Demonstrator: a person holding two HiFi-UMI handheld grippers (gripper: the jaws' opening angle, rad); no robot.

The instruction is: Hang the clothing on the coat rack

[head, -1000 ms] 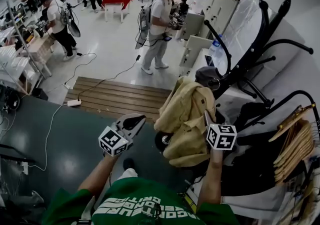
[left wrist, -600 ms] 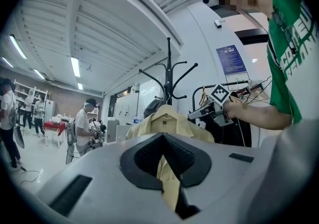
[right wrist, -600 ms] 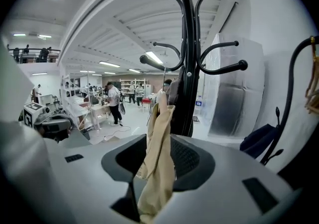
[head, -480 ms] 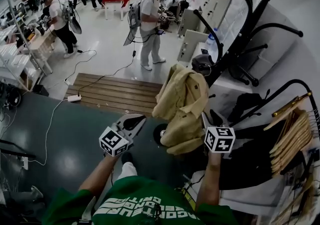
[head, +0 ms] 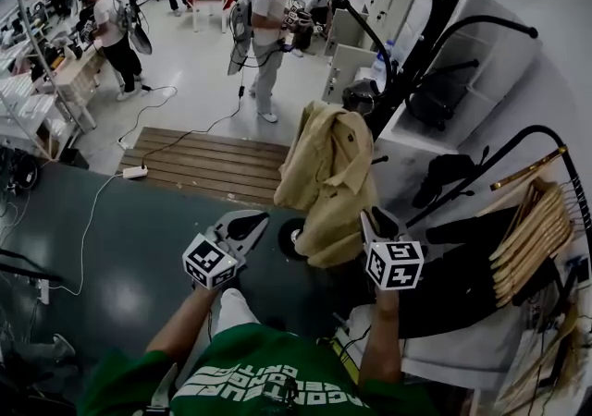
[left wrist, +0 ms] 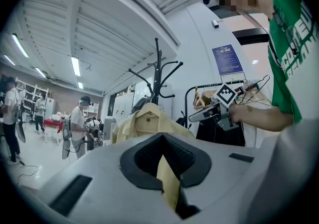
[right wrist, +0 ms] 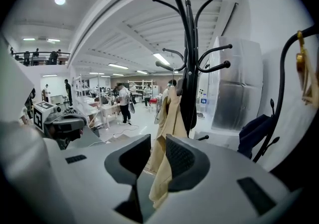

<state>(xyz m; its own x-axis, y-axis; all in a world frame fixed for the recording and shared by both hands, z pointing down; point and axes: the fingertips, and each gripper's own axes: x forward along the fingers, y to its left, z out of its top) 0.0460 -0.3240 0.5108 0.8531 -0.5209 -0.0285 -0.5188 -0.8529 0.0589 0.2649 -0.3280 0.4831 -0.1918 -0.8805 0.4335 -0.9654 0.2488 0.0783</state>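
Over on the left of the head view a white power strip (head: 135, 172) lies on the dark floor at the corner of a slatted wooden platform (head: 208, 163). Beyond it a person in a white shirt (head: 268, 26) stands in the open workshop among other people and shelving. Nearer, the left gripper (head: 252, 222) is held low over the floor with its marker cube (head: 209, 262) turned upward. Its jaws are clenched, tips meeting, and in the head view it stands just apart from the jacket with no cloth reaching it. In its own view only a sliver of tan shows through the slot behind the closed tips, so it grips nothing that can be made out. To its right hangs the tan jacket (head: 328, 174), collar uppermost, hung on the lower part of the black coat rack (right wrist: 188, 68) with its body draped straight down. Just right of the hem is the right gripper (head: 374, 218), pointed up toward the cloth. Its jaws are closing, and the jacket's lower edge hangs between them. The cloth lies against the pad on the right of that gripper's view while a gap shows on the other side, so the pads do not pinch it. The coat rack's pole rises behind the jacket, its curved hooks spread at the top. Farthest right a black clothes rail (head: 539, 128) carries a row of bare wooden hangers (head: 532, 238), with a dark garment (head: 462, 285) below them.
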